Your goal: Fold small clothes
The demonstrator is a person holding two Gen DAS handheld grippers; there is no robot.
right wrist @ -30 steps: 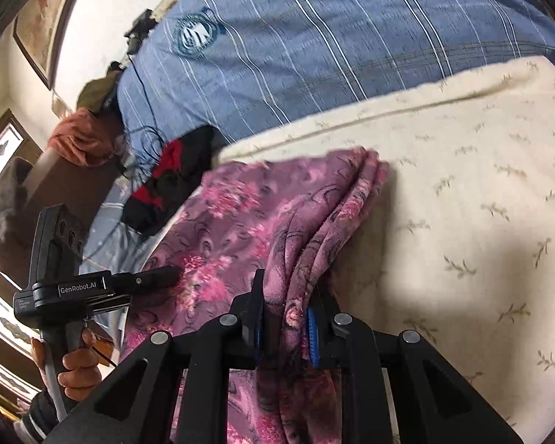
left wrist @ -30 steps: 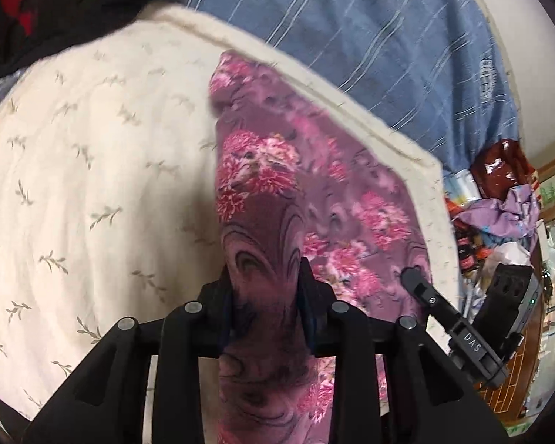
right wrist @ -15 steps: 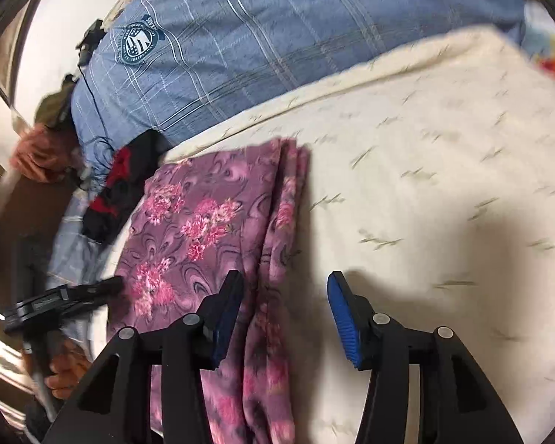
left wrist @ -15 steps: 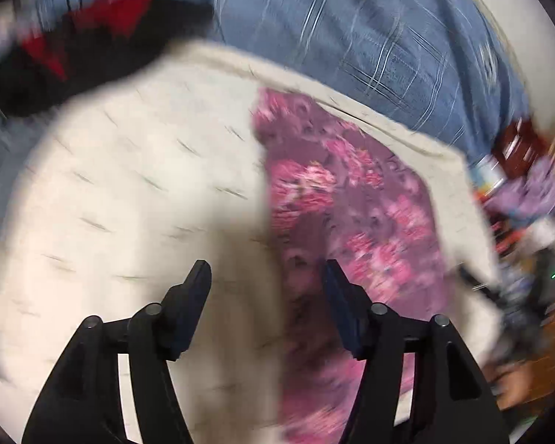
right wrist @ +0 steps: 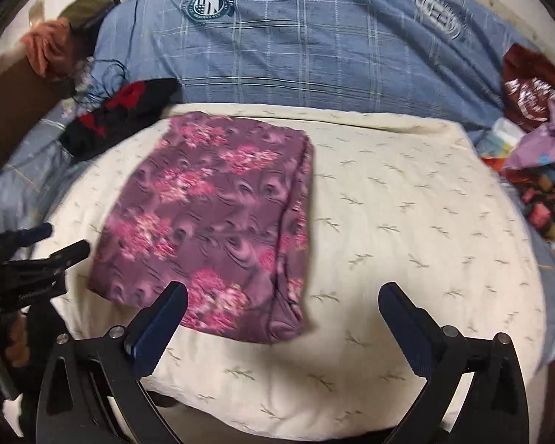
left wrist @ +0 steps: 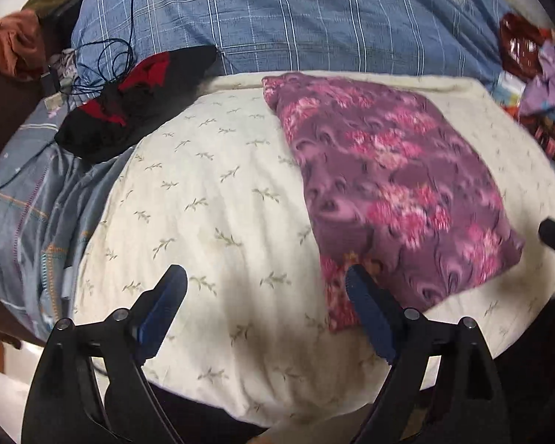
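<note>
Released a second ago, the purple floral garment (right wrist: 211,222) no longer hangs pinched in either of my grippers; it lies folded into a rough rectangle on the cream leaf-print cushion (right wrist: 407,222), and both cameras have pulled back to take in more of the bed.

That cushion sits on a blue plaid bedspread (right wrist: 314,48) bearing round crest emblems. At its far left corner a black-and-red garment (left wrist: 129,107) lies crumpled, partly on the bedspread, with a tangle of dark cable (left wrist: 103,63) just beyond it. An orange cloth (left wrist: 11,44) is bunched at the far left edge of the room. To the far right, a heap of mixed fabric and packaging (right wrist: 529,140) crowds the bed's edge, a lilac piece on top.

My left gripper (left wrist: 266,307) has just been opening and now stands wide, with only cushion between the blue pads; the right-hand pad shows in front of the garment's near corner, and whether it touches I cannot tell. My right gripper (right wrist: 283,318) has likewise been opening and is spread to its fullest, holding nothing, its left finger above the garment's near edge. In the right wrist view, my left gripper appears at the frame's left border, beside the garment.
</note>
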